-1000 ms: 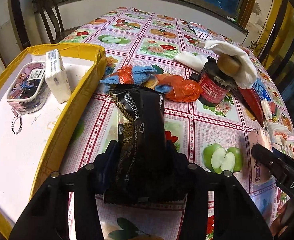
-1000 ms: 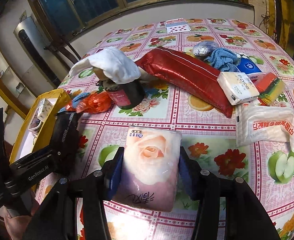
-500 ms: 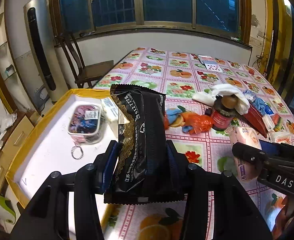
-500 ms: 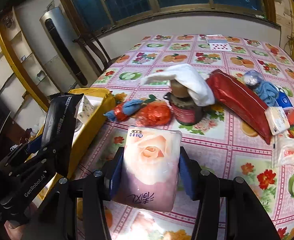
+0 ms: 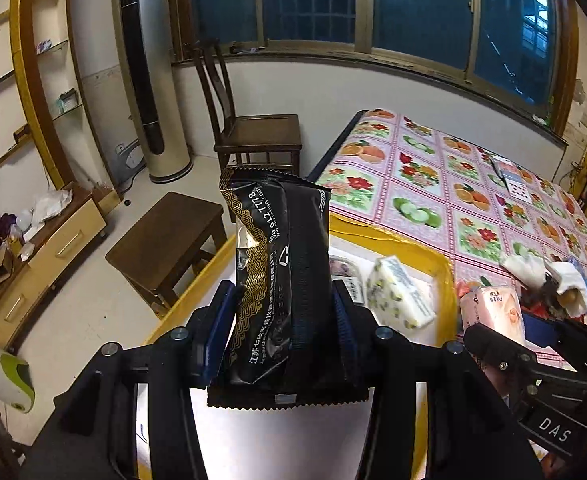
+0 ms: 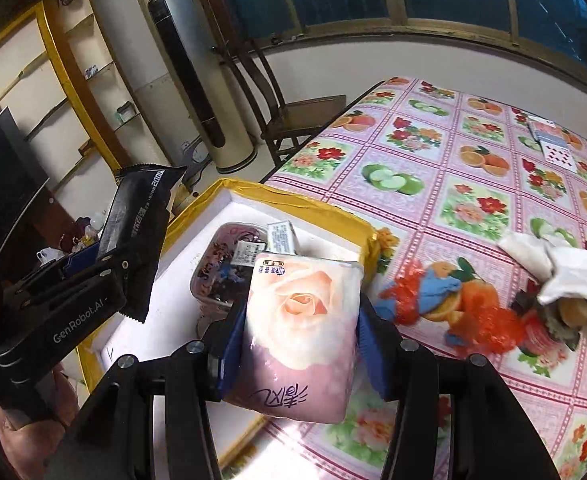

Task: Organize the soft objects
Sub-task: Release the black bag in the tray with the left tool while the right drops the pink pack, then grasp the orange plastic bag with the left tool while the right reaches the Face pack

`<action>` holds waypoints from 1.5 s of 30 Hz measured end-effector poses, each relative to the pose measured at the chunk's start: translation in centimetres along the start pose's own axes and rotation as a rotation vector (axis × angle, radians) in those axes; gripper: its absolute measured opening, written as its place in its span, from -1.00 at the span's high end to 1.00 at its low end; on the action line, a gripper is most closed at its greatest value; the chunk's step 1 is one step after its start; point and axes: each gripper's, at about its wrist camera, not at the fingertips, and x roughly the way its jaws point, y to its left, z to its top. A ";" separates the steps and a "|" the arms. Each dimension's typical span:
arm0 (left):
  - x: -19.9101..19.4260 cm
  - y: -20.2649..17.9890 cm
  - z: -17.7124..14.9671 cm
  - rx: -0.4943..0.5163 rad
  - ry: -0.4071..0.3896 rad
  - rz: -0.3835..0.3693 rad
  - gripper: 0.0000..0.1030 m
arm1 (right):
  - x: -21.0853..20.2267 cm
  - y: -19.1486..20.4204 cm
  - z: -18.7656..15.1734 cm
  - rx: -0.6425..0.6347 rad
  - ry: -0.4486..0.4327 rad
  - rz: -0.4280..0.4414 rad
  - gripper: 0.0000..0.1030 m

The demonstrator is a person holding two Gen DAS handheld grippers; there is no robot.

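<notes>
My left gripper (image 5: 283, 320) is shut on a black snack packet (image 5: 281, 280) with gold trim, held upright in the air over the near end of the yellow-rimmed white box (image 5: 409, 246). In the right wrist view the same black packet (image 6: 137, 236) hangs left of the box (image 6: 305, 200). My right gripper (image 6: 299, 344) is shut on a pink rose-print tissue pack (image 6: 301, 332), above the box's right side. A small tissue pack (image 5: 399, 296) and a clear pouch (image 6: 217, 268) lie inside the box.
On the fruit-print tablecloth (image 6: 473, 184) lie an orange bag with a blue cloth (image 6: 445, 300), a jar under a white cloth (image 6: 565, 300) and playing cards (image 6: 553, 146). Off the table's left edge stand a wooden chair (image 5: 253, 136), a stool (image 5: 169, 232) and a tower fan (image 5: 145, 68).
Both grippers have lifted and swung left from the table's middle toward the box, each still shut on its pack. The red bag and other packs on the right have left the views.
</notes>
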 end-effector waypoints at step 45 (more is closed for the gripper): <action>-4.4 -8.8 -8.0 0.017 -0.034 -0.184 -0.60 | -13.3 -13.2 -12.9 0.259 -0.176 -0.026 -0.50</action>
